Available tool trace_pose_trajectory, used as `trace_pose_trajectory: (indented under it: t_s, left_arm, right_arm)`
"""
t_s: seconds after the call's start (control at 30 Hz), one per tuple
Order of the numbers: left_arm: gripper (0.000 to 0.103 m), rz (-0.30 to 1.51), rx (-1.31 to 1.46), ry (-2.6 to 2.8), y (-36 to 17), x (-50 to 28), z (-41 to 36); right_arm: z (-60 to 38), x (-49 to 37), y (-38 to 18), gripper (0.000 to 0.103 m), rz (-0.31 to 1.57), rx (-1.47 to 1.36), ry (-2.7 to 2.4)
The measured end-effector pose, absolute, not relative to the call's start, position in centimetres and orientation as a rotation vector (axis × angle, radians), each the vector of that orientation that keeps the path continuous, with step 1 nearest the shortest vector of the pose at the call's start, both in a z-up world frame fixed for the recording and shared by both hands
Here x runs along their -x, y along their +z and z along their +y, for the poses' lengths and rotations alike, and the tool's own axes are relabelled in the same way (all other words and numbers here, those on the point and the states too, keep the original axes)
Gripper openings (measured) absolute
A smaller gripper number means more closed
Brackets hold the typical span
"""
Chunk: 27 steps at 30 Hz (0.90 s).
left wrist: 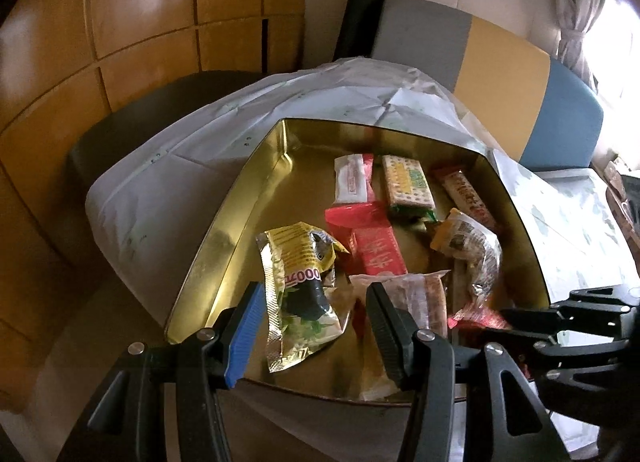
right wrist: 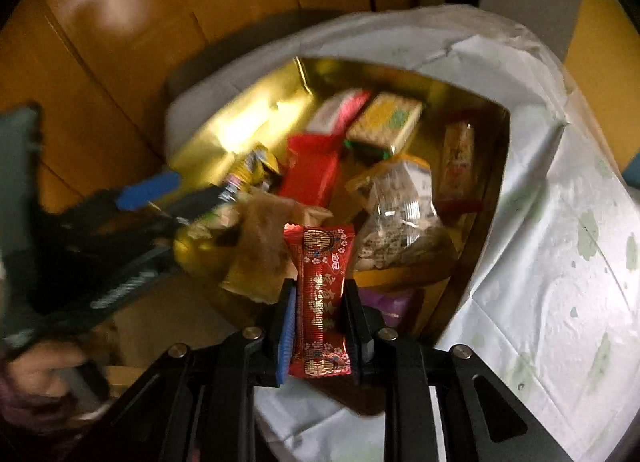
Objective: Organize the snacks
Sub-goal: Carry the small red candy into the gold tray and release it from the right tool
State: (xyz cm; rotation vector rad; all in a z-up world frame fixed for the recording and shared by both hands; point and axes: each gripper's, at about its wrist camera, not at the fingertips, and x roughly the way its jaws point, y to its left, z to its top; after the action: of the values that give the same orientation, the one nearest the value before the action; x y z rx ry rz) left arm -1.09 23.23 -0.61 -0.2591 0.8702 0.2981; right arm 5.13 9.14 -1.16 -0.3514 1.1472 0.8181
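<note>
The right gripper (right wrist: 320, 314) is clamped on a red snack packet (right wrist: 323, 302) printed in gold, held upright over the near edge of the gold tin (right wrist: 224, 129); the tin sits on a white cloth (right wrist: 560, 262) and holds a yellow packet (left wrist: 298, 290), a red box (left wrist: 370, 238), a cracker pack (left wrist: 407, 186) and a clear bag of nuts (left wrist: 472, 250). The left gripper (left wrist: 316, 326) hangs at the tin's near left with its jaws about half apart; it seems to grip nothing, though the yellow packet lies right under them.
</note>
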Motion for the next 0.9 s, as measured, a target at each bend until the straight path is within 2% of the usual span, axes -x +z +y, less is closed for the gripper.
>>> trace_pose_trajectory:
  t_s: [0.13,0.57,0.9]
  left_arm:
    - [0.054,0.876,0.264,0.29,-0.9,0.8,23.1]
    - [0.054,0.88,0.246,0.27,-0.9,0.7,22.2]
    - [0.054,0.878,0.234,0.258,-0.6,0.6,21.3]
  right_arm:
    - [9.3,-5.2,-2.0,0.028,1.163,0.352,0.826]
    - [10.3,-5.3,-3.1,0.024,1.083,0.491,0.741]
    - [9.4,-5.3,-3.2,0.026,1.119,0.41,0.777]
